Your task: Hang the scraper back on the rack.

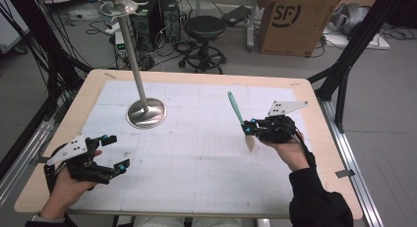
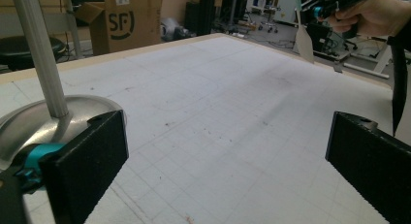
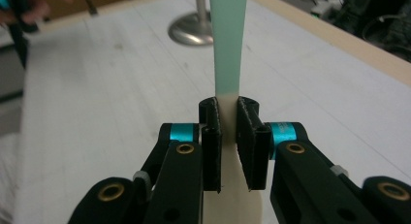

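Observation:
A spatula with a teal handle (image 1: 235,106) and a cream blade (image 1: 250,141) hangs in the air over the right side of the table, handle pointing up and away. My right gripper (image 1: 251,129) is shut on it where handle meets blade; in the right gripper view the pads (image 3: 211,136) clamp the cream neck below the teal handle (image 3: 228,44). Over the near left corner, my left gripper (image 1: 114,152) is open with nothing between its jaws. In the left gripper view its black pads (image 2: 92,166) stand far apart over the white mat, and the spatula blade (image 2: 304,42) shows far off.
A metal stand with a round base (image 1: 146,113) and a tall pole (image 1: 132,50) rises at the table's back left. A white gridded mat (image 1: 196,153) covers the wooden table (image 1: 314,138). Beyond the table are a stool (image 1: 205,28), a cardboard box (image 1: 295,18) and cables.

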### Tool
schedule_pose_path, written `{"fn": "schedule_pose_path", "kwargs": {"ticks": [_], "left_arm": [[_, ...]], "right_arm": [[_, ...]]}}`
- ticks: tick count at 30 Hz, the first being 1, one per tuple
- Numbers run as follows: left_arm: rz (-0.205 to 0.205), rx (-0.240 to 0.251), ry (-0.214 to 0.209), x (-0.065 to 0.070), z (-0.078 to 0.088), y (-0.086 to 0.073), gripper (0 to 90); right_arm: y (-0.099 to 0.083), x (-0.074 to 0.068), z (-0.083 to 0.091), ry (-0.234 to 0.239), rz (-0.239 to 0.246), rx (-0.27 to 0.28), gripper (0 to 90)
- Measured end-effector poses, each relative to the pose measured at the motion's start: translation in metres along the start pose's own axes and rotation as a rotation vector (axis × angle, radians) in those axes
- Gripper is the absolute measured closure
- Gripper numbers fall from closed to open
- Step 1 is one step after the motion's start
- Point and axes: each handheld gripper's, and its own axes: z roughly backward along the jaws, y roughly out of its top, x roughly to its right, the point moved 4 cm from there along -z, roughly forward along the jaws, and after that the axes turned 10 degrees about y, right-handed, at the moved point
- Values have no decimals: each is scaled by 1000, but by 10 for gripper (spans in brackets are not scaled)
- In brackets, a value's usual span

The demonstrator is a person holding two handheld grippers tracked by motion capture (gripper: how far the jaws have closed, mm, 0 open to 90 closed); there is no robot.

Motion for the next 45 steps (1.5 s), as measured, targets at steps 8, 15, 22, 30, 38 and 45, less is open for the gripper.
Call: {"fn": "schedule_pose_path", "kwargs": {"ticks": [8, 15, 22, 30, 38, 45], "left_arm": [[-2, 5, 14, -3, 2, 0, 21], [-21, -8, 29, -4, 1, -3, 21], [-14, -1, 46, -4, 4, -5, 21], [-13, -9, 56, -4, 6, -10, 21], [-12, -6, 73, -5, 13, -12, 21], [-15, 32, 109, -9, 25, -11, 21]], "right_arm": [[19, -3, -23, -6, 32, 100, 808], [39, -3, -37, -23, 60, 180, 808], [59, -3, -51, -22, 59, 211, 807], [83, -7, -79, 1, 59, 195, 808], [112, -9, -100, 26, 91, 222, 808], [133, -9, -111, 30, 87, 262, 808]]}}
